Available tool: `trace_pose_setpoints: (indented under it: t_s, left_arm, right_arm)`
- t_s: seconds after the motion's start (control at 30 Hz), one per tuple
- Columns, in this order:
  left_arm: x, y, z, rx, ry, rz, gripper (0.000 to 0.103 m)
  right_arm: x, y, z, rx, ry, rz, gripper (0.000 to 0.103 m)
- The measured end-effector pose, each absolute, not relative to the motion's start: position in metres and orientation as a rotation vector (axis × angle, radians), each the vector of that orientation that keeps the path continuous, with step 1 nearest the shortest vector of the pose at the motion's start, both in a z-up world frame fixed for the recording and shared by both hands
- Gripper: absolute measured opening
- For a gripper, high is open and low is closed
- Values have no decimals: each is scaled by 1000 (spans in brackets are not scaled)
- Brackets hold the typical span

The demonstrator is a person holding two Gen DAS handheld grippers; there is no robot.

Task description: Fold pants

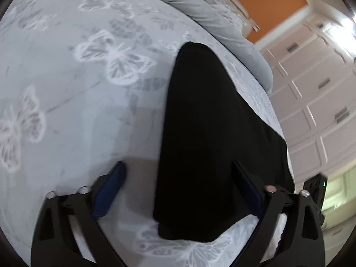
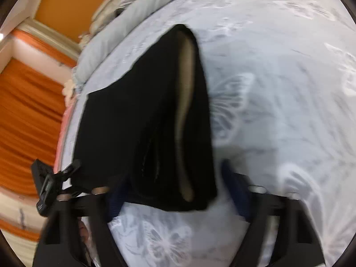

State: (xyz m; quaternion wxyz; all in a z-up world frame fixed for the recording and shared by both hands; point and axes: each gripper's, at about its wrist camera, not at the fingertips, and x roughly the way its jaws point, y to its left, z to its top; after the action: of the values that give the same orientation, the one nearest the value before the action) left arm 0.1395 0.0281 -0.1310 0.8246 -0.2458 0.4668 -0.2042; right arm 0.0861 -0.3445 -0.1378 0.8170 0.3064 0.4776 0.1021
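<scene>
Black pants (image 1: 207, 133) lie as a long folded strip on the pale butterfly-print bedsheet (image 1: 66, 111), running away from me. In the left wrist view their near end sits between the fingers of my left gripper (image 1: 178, 164), which is open. Its left finger (image 1: 109, 191) stands clear of the cloth and its right finger (image 1: 247, 189) is over the cloth's edge. In the right wrist view the pants (image 2: 138, 115) show a beige inner strip (image 2: 185, 111). My right gripper (image 2: 175, 173) is open around their near end, the left finger (image 2: 114, 202) partly hidden under the cloth.
A rolled grey blanket (image 1: 222, 22) and pillows lie along the bed's far edge. The pants lie close to the bed's side edge (image 1: 287, 146), with white wardrobe doors (image 1: 316, 102) beyond it. Orange curtains (image 2: 26, 111) hang on the other side. The picture is motion-blurred.
</scene>
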Motion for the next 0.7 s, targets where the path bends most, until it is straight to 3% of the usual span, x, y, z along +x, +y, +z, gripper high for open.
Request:
trace_pose_setpoints:
  t_s: [0.03, 0.07, 0.13, 0.33, 0.43, 0.47, 0.5, 0.6, 0.7]
  left_arm:
    - [143, 24, -133, -529, 1026, -483, 44]
    - [143, 25, -132, -551, 1031, -464, 41]
    - [138, 29, -121, -562, 1023, -458, 35]
    - [76, 58, -67, -494, 1011, -494, 34]
    - [35, 70, -87, -465, 1096, -477, 38]
    - [23, 66, -107, -389, 1144, -430, 41]
    - [19, 66, -117, -363, 1159, -398, 43]
    - [10, 73, -95, -392, 1066, -385, 44]
    - [-8, 71, -44, -221, 793, -238, 45]
  right_arm:
    - [88, -343, -135, 655, 1010, 216, 40]
    - [88, -339, -130, 645, 1007, 221, 33]
    - [83, -332, -107, 612, 967, 241, 30]
    - [18, -313, -45, 548, 937, 381, 30]
    - [-15, -307, -89, 570, 1089, 379, 41]
    - [-22, -303, -123, 527, 1220, 292, 58]
    - [-25, -304, -132, 528, 1236, 285, 58]
    - [-31, -317, -96, 477, 1092, 239, 64]
    - [-35, -328, -54, 426, 877, 120, 69]
